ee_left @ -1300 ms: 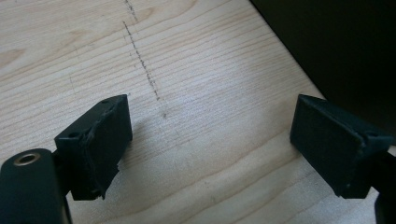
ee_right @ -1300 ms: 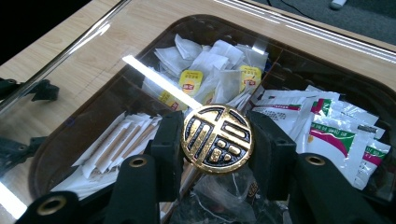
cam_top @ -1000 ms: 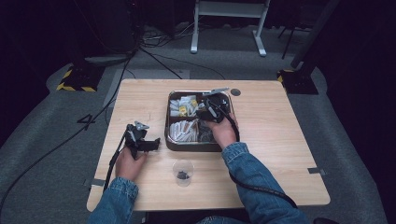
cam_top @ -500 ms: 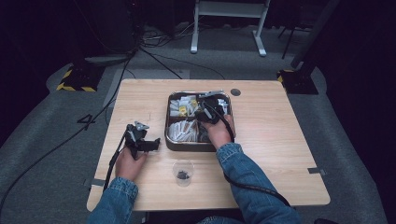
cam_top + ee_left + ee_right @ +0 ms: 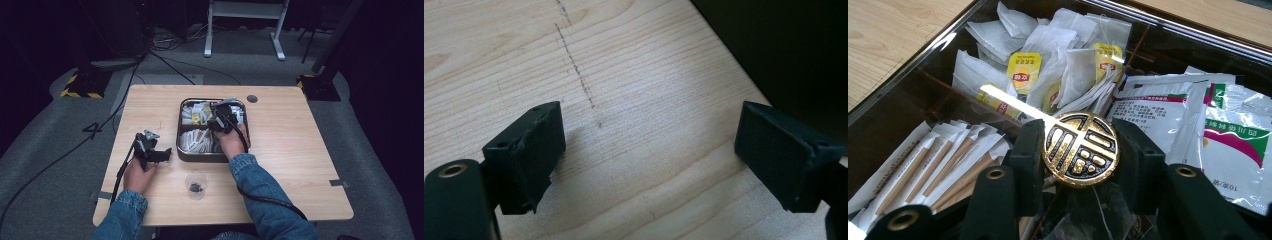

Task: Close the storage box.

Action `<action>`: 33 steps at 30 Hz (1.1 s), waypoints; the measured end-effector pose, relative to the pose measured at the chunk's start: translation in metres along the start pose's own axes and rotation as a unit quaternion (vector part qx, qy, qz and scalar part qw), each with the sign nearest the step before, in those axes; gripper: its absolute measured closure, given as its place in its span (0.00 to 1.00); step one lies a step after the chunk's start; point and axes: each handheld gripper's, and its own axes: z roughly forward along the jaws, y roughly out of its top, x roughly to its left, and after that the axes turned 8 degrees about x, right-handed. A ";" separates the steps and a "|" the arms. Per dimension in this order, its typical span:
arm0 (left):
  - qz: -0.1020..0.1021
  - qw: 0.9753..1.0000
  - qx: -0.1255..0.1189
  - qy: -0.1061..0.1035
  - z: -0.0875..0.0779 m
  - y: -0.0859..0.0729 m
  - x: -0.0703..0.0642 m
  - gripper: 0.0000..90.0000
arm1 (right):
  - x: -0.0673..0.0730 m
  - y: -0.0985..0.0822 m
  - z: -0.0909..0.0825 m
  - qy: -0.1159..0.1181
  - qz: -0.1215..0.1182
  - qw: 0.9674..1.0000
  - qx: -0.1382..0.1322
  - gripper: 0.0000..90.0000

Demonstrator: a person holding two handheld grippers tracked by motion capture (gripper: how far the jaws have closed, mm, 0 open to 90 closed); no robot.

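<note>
The right tool [image 5: 1080,150] is clamped on a round gold-and-black medallion knob [image 5: 1080,149], its two black jaws pressing the knob from either side. In the right gripper view a clear lid [image 5: 918,75] spreads out from the knob, and its glassy pane lies over the dark tray [image 5: 180,131] with a bright streak of glare across it. In the high view the right tool [image 5: 223,117] sits over the middle of that tray, which stands on the wooden worktop [image 5: 295,145] toward its far side.

The tray is split into compartments. One holds a heap of white tea bags with yellow tags [image 5: 1048,65]. Beside it lie flat white sachets with green and red print [image 5: 1208,120]. Nearer the camera, a compartment is packed with long paper-wrapped sticks [image 5: 933,170] lying side by side.

The left tool [image 5: 152,152] rests low over bare worktop, left of the tray and apart from it; in the left gripper view its jaws stand wide apart with nothing between them.

A small clear cup [image 5: 195,185] stands on the worktop nearer the person, between the two denim sleeves, with something small and dark at its bottom.
</note>
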 end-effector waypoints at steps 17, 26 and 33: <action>0.000 1.000 0.000 0.000 0.000 0.000 0.000 0.15 | -0.002 0.002 0.008 0.002 0.001 1.000 -0.005 0.64; 0.000 1.000 0.000 0.000 0.000 0.000 0.000 0.15 | -0.001 -0.001 0.007 0.004 0.001 1.000 -0.009 0.64; 0.000 1.000 0.000 0.000 0.000 0.000 0.000 0.15 | -0.005 -0.001 0.005 0.013 -0.001 1.000 -0.015 0.57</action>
